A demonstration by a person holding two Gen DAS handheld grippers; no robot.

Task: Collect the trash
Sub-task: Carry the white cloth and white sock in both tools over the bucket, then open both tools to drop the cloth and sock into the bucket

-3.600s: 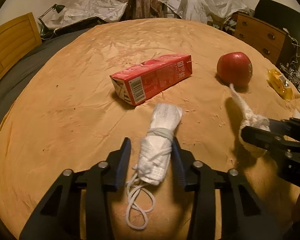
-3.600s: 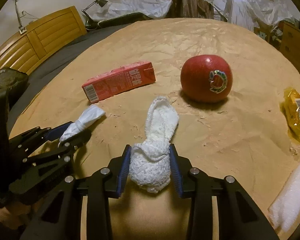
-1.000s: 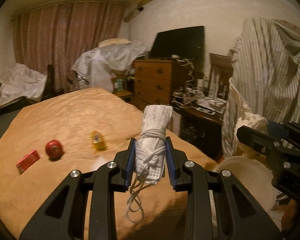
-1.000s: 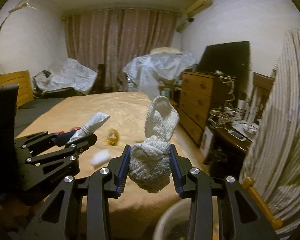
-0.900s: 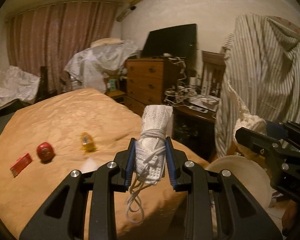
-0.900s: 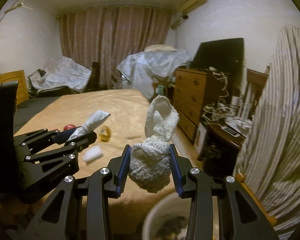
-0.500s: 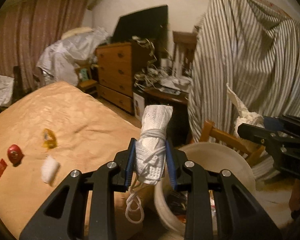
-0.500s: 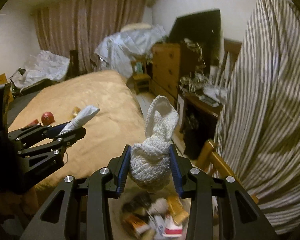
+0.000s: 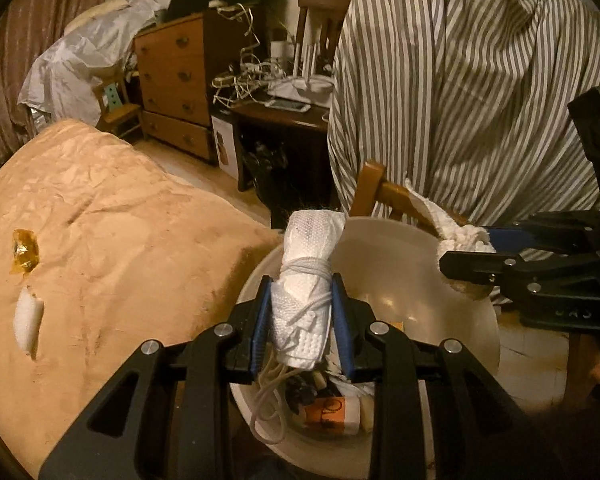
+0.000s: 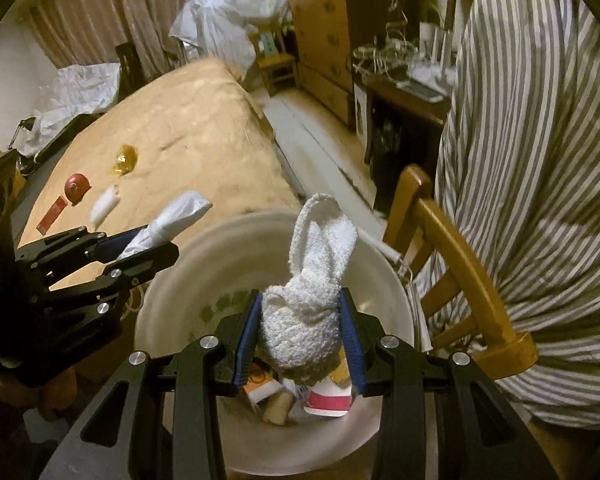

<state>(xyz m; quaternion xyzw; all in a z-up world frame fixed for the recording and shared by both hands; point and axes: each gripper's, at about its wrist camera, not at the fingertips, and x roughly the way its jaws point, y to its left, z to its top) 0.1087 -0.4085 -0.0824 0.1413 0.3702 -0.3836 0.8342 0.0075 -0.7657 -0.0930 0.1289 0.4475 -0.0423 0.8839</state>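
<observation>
My left gripper is shut on a rolled white face mask bound with its own cord, held over the open white trash bin. My right gripper is shut on a knotted white knitted sock, also above the bin. Each gripper shows in the other's view: the right one at the bin's far right rim, the left one at its left rim. Cartons and paper cups lie in the bin's bottom.
Beside the bin stands a bed with a tan cover; on it lie a yellow wrapper, a white wad, an apple and a red carton. A wooden chair draped with striped cloth stands right of the bin.
Both grippers swung from above the bed over to the bin and tipped downward. They keep hold of the mask and the sock. The bin's contents have come into view.
</observation>
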